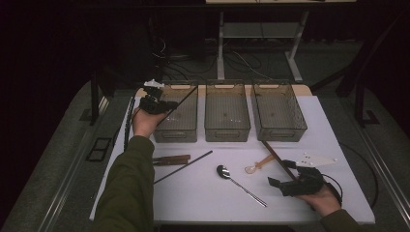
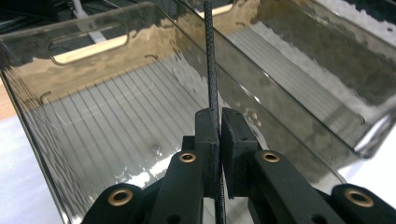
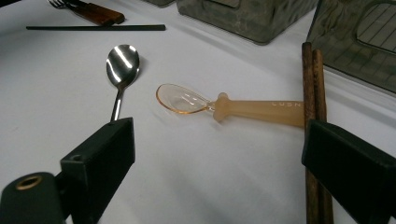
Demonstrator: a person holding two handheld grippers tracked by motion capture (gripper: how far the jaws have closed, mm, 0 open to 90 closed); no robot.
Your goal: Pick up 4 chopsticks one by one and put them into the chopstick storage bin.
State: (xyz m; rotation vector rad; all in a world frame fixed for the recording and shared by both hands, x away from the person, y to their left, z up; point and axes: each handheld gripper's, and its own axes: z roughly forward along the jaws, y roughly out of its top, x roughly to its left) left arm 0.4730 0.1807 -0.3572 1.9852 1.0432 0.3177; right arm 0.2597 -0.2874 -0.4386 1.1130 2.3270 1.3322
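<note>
My left gripper (image 1: 164,106) is at the front left corner of the left smoky bin (image 1: 178,126), shut on a thin black chopstick (image 1: 183,98) that slants up and right over the bin. In the left gripper view the chopstick (image 2: 212,70) stands pinched at the gripper's tip (image 2: 218,116) above the bin's ribbed floor (image 2: 107,126). My right gripper (image 1: 280,173) rests open near the front right of the table. Ahead of it (image 3: 219,140) lie a translucent orange spoon (image 3: 252,109), a metal spoon (image 3: 122,60) and a pair of brown wooden chopsticks (image 3: 312,79); nothing is between its jaws.
Two more smoky bins (image 1: 227,126) (image 1: 279,129) stand in a row at the back of the white table (image 1: 203,198). A second black chopstick (image 1: 183,166) and wooden-handled cutlery (image 1: 171,159) lie at the left. The metal spoon (image 1: 240,185) lies in the middle.
</note>
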